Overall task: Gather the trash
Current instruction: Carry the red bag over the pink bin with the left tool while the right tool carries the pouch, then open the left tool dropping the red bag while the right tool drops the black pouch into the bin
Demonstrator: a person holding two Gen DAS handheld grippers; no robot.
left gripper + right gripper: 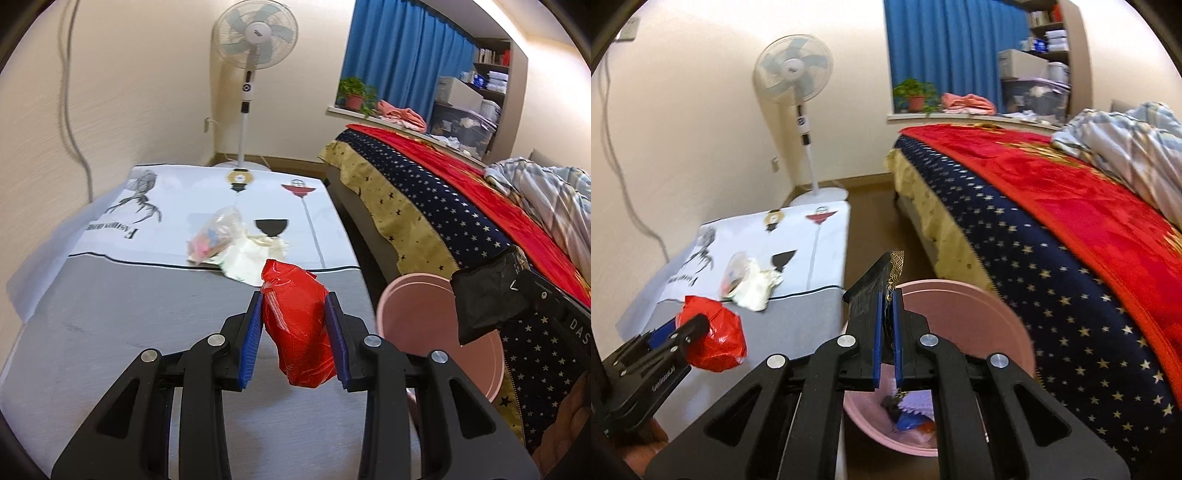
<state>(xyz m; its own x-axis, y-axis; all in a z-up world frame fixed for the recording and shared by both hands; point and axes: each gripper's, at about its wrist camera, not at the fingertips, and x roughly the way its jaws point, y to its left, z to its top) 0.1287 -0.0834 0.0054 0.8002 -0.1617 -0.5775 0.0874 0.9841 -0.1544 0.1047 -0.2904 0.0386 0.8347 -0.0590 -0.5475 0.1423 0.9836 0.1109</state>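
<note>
Left wrist view: a red bag [301,325] is clamped between the left gripper [299,332] fingers, clear of the worktop [110,332], for carrying to the pink bin [413,314].

Right wrist view: the right gripper [888,332] fingers are clenched on a black wrapper [879,284] held above the bin [960,295], where trash is already collected. More trash [750,284] remains on the worktop.

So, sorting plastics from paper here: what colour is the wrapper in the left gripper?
Bright red, glossy and crinkled. The wrapper shows best in the left wrist view.

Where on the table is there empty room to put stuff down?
The grey part of the table, near the left gripper holding the red bag, is bare. It's crowded mid-table, where the clear bag and white wrapper lie.
</note>
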